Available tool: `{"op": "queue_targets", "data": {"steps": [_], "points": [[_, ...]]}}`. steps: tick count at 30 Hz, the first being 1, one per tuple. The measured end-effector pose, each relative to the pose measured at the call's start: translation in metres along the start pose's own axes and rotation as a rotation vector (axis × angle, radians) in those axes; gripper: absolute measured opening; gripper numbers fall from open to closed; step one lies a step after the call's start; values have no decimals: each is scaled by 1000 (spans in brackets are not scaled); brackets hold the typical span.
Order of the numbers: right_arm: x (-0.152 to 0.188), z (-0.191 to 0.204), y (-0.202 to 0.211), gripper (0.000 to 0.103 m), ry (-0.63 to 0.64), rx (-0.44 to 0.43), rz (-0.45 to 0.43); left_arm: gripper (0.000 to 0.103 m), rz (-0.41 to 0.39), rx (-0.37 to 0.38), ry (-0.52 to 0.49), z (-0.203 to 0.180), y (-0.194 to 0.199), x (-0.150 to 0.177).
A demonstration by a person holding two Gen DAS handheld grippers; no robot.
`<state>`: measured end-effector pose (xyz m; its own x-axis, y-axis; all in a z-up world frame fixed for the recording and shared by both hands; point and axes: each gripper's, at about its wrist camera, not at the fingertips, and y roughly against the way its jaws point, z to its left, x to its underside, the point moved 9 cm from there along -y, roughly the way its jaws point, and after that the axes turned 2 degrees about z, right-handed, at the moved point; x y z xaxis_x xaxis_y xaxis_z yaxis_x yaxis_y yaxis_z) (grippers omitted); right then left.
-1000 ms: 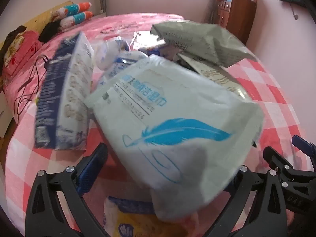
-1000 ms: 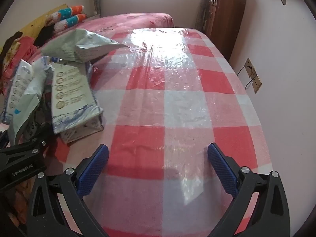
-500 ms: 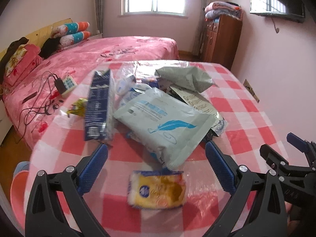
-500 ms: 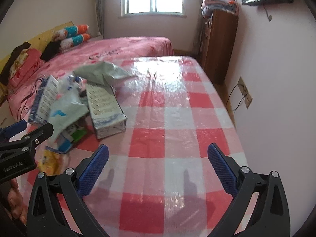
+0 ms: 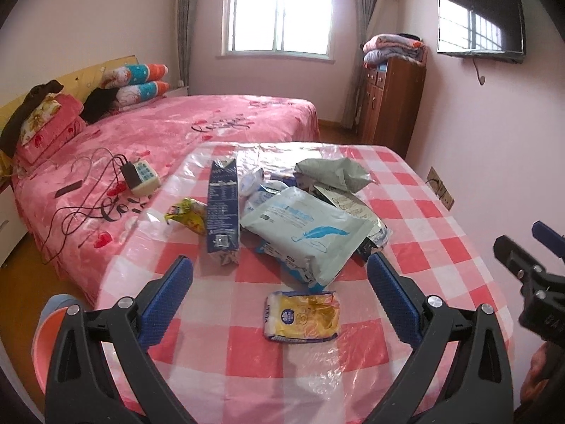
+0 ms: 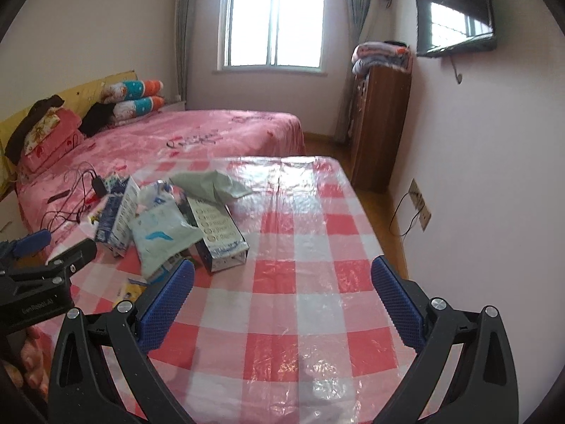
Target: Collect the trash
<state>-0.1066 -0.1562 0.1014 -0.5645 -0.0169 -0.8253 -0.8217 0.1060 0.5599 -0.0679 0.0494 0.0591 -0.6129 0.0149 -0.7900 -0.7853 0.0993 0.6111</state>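
A pile of trash lies on the red-checked table [image 5: 441, 247]: a pale wipes pack with a blue feather [image 5: 310, 229], a dark blue carton [image 5: 223, 208], a grey-green bag [image 5: 332, 173], a yellow wrapper [image 5: 187, 212] and, nearest, a yellow snack packet [image 5: 303, 316]. My left gripper [image 5: 280, 300] is open and empty, held above the near table edge in front of the packet. My right gripper [image 6: 282, 300] is open and empty over the bare right half of the table [image 6: 317, 247]; the pile [image 6: 166, 226] sits to its left.
A pink bed [image 5: 159, 134] with cables and a charger [image 5: 137, 176] stands left of the table. A wooden dresser [image 5: 392, 106] and a wall with a socket [image 5: 439, 187] are on the right. An orange bin [image 5: 46, 335] stands at the lower left.
Both grippers have pulled back and up from the pile. The wipes pack, close before the left camera a second ago, now lies on the table.
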Motion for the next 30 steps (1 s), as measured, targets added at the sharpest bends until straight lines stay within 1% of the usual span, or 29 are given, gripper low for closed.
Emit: {"op": "queue_targets", "data": {"steps": [4,7,10,16,24,26,30], "points": [[-3,-1,17,99,1,20,-34,99,-15,16,3,4,10,3],[-4,-1,24,99,-2,23,-39,99,-36,21,10,9,16,4],[-2,-4,25,99,-17,36,-37,99,-46,15,23,14,20,5],[5,-2,16,99,-15,33,-15,99,-74,8,34,20,19,8],[13,-3,-6,99,-23,31,4,99,-99,-55,-4,30,15,5],[16,-2,-10,99,-30,31,1,99,-93,-75,-19,35,14,6],[17,5,-15,99,-30,-17,-10,99,-69,-93,-55,44,13,13]]}}
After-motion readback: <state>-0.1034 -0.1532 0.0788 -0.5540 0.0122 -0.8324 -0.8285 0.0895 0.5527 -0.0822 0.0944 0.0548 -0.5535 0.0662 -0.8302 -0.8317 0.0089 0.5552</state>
